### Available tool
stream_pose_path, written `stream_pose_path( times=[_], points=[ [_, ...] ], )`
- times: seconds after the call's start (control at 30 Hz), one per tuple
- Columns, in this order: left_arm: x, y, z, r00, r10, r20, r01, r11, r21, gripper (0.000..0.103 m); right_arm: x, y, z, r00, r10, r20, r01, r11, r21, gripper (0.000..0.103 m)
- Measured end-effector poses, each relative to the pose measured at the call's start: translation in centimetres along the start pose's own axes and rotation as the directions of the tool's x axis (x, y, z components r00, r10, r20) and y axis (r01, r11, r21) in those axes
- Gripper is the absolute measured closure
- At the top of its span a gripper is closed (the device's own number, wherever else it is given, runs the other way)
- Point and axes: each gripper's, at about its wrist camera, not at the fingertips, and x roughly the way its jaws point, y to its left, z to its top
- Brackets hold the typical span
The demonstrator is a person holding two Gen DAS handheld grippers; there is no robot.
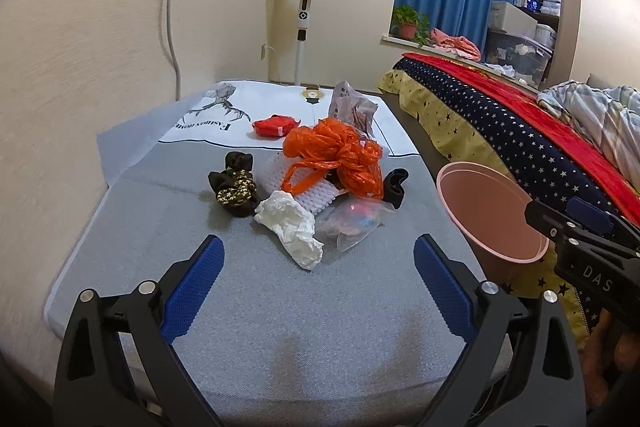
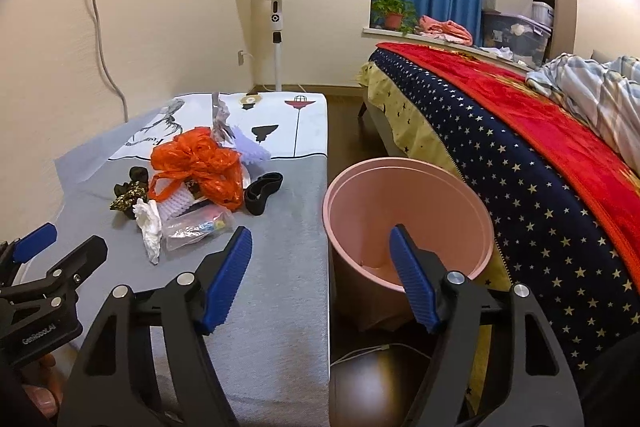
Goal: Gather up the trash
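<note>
The left gripper (image 1: pixel 318 255) stands wide and empty, with the crumpled white tissue (image 1: pixel 294 227) just ahead between its fingers. Ease forward, pinch its bulk, then carry it right to the pink bin (image 2: pixel 408 219) under the empty, parted right gripper (image 2: pixel 320 267).

Lit warmly and evenly from above, with the brightest wash on the cream plaster wall (image 1: pixel 100 27) near the upper right corner. Cast only soft, faint shadows under the crumpled orange plastic bag (image 1: pixel 336 159) and beside the round pink plastic bin (image 2: pixel 408 223). Bent strongly by fisheye curvature, with black vignetting at all corners. Stayed sharp in the centre, slightly smeared toward the rims.
</note>
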Motion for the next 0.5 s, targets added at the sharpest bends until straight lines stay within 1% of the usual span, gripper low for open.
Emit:
stream_pose_path(
  times=[0.27, 0.33, 0.5],
  points=[
    [0.00, -0.07, -0.08, 1.000, -0.001, 0.001, 0.001, 1.000, 0.004, 0.011, 0.13, -0.37, -0.09, 1.000, 0.003, -0.014, -0.003, 1.000, 0.017, 0.032],
    [-0.03, -0.20, -0.13, 1.000, -0.003, -0.001, 0.003, 1.000, 0.004, 0.011, 0.13, -0.43, -0.08, 1.000, -0.008, -0.011, 0.008, 1.000, 0.018, 0.032],
    [-0.04, -0.45, -0.23, 1.000, -0.010, 0.002, 0.010, 1.000, 0.006, 0.011, 0.14, -0.54, -0.03, 1.000, -0.006, -0.010, 0.006, 1.000, 0.026, 0.032]
  ],
)
